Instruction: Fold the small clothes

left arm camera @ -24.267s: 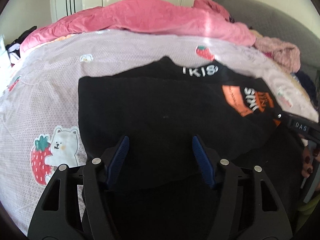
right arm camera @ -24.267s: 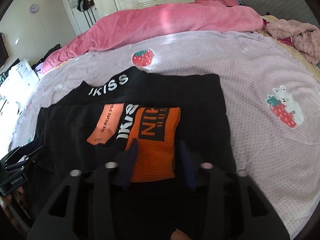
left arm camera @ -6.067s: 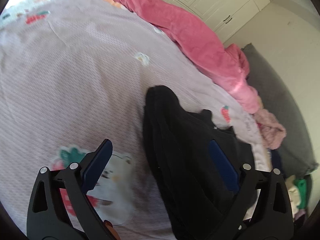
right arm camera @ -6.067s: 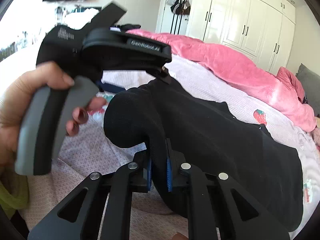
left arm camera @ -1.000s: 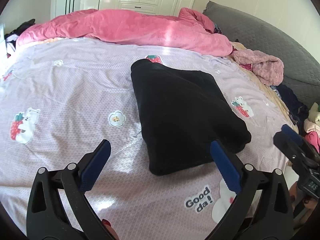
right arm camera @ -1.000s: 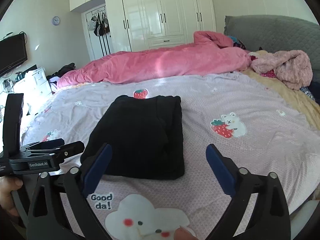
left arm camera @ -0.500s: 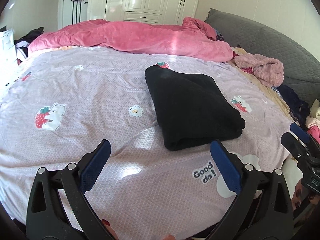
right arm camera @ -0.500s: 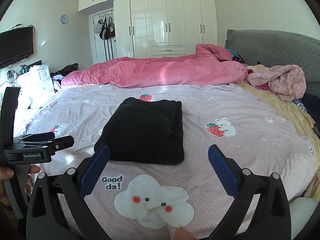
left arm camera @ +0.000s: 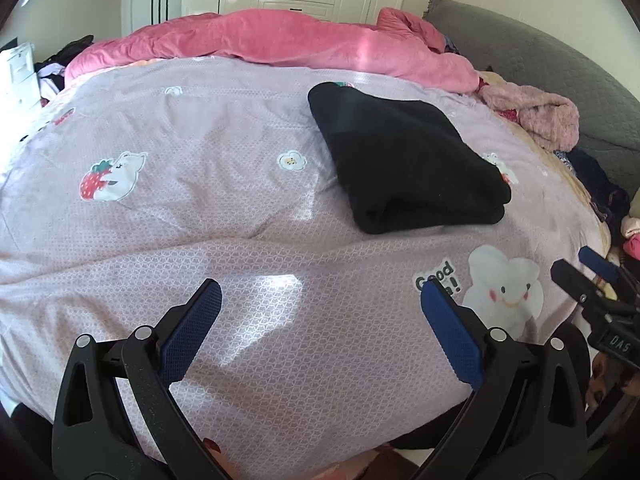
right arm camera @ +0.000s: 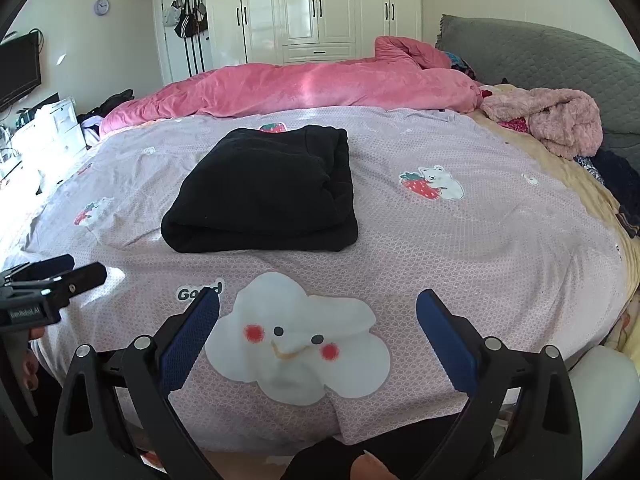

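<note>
A black garment (left arm camera: 404, 160) lies folded into a thick rectangle on the lilac bedsheet (left arm camera: 200, 200); it also shows in the right wrist view (right arm camera: 264, 192), upper middle. My left gripper (left arm camera: 320, 304) is open and empty, well short of the garment and near the bed's front edge. My right gripper (right arm camera: 318, 312) is open and empty above a white cloud print (right arm camera: 296, 340), also short of the garment. Each gripper shows at the edge of the other's view.
A pink duvet (right arm camera: 320, 84) lies bunched along the far side of the bed. A pink fluffy garment (right arm camera: 556, 120) and dark clothes (right arm camera: 616, 180) sit at the right by a grey headboard (right arm camera: 540, 52). White wardrobes (right arm camera: 316, 12) stand behind.
Both grippers have pulled back toward the bed's front edge, so the folded black garment looks farther away. Both stay open and empty.
</note>
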`<state>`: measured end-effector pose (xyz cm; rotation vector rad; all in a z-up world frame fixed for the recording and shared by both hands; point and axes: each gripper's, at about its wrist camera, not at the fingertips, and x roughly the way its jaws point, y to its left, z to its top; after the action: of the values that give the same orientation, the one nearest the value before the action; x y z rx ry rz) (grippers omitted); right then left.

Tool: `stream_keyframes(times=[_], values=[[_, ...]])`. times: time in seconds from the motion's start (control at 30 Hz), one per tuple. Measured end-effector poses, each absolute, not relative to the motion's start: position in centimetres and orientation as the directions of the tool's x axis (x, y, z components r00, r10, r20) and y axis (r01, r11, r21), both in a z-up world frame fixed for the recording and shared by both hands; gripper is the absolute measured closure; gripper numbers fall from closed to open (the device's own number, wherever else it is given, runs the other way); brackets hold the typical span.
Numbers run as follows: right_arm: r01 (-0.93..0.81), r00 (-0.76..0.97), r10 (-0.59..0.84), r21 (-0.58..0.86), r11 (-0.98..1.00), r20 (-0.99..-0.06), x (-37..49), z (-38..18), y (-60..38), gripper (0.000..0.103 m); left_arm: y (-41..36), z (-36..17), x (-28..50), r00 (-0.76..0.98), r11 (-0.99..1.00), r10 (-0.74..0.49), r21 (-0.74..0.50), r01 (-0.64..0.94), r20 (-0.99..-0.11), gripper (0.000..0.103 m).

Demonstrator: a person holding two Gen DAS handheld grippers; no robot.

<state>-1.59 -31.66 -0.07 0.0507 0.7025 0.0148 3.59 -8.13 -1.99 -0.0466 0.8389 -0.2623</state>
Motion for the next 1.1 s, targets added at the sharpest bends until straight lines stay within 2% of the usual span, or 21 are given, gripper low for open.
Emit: stream_keyframes(times=[1.1], values=[[0.009, 0.760, 0.025, 0.049, 0.999, -0.649, -1.77, -0.05, -31.81, 0.005, -8.30, -1.28, 3.23, 0.653, 0.970, -0.232, -0.123, 0.209, -0.721, 0.009]])
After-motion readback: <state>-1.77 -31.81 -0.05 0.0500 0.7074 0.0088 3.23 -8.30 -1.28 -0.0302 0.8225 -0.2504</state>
